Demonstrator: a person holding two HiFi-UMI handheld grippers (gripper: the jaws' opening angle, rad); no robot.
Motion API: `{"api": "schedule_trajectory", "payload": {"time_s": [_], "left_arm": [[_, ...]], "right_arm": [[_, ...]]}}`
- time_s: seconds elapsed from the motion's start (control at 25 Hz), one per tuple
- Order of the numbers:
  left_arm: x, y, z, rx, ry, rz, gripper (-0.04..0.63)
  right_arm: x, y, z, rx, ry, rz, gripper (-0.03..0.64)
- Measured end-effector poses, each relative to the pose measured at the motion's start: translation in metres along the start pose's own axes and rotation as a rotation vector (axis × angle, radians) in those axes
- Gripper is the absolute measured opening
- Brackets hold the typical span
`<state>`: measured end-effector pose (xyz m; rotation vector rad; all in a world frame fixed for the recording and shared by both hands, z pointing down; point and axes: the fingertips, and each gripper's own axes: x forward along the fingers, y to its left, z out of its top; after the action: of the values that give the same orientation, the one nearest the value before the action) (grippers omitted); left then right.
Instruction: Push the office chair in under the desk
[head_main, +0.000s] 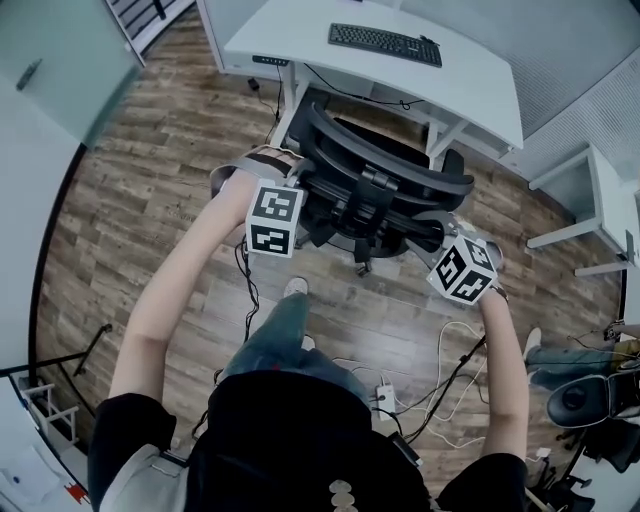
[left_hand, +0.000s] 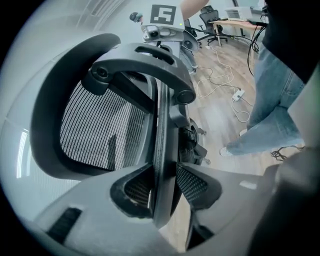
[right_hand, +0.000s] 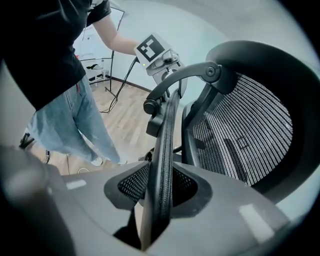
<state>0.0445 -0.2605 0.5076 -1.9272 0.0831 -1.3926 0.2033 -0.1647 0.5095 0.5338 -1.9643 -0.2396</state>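
Observation:
A black office chair (head_main: 390, 180) with a mesh backrest (left_hand: 100, 130) stands in front of the white desk (head_main: 290, 35), its seat partly under the desk edge. My left gripper (left_hand: 162, 187) is shut on the backrest's left edge, and the frame runs up between its pads. On the opposite edge (right_hand: 165, 150) of the backrest, my right gripper (right_hand: 160, 187) is closed the same way. In the head view the left gripper (head_main: 290, 195) and right gripper (head_main: 445, 240) flank the backrest, their marker cubes toward me.
A black keyboard (head_main: 385, 43) lies on the desk. Cables and a power strip (head_main: 385, 400) trail over the wooden floor behind me. A second white desk (head_main: 610, 200) stands at right, another chair (head_main: 590, 400) at lower right. A white wall (head_main: 40, 150) runs along the left.

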Motion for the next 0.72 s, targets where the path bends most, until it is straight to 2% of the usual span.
{"api": "schedule_trajectory", "payload": {"time_s": [0.16, 0.36, 0.56, 0.72], "left_arm": [[0.017, 0.026, -0.007, 0.020, -0.018, 0.000, 0.150], [0.044, 0.066, -0.019, 0.041, -0.044, -0.023, 0.149], [0.057, 0.085, -0.024, 0.046, -0.072, -0.040, 0.146], [0.065, 0.092, -0.024, 0.036, -0.105, -0.025, 0.144]], "right_arm": [[0.010, -0.024, -0.004, -0.006, -0.007, -0.002, 0.138], [0.030, -0.065, -0.011, 0.051, -0.023, 0.015, 0.140], [0.040, -0.085, -0.016, 0.090, -0.011, 0.035, 0.141], [0.046, -0.097, -0.025, 0.095, -0.004, 0.050, 0.146]]}}
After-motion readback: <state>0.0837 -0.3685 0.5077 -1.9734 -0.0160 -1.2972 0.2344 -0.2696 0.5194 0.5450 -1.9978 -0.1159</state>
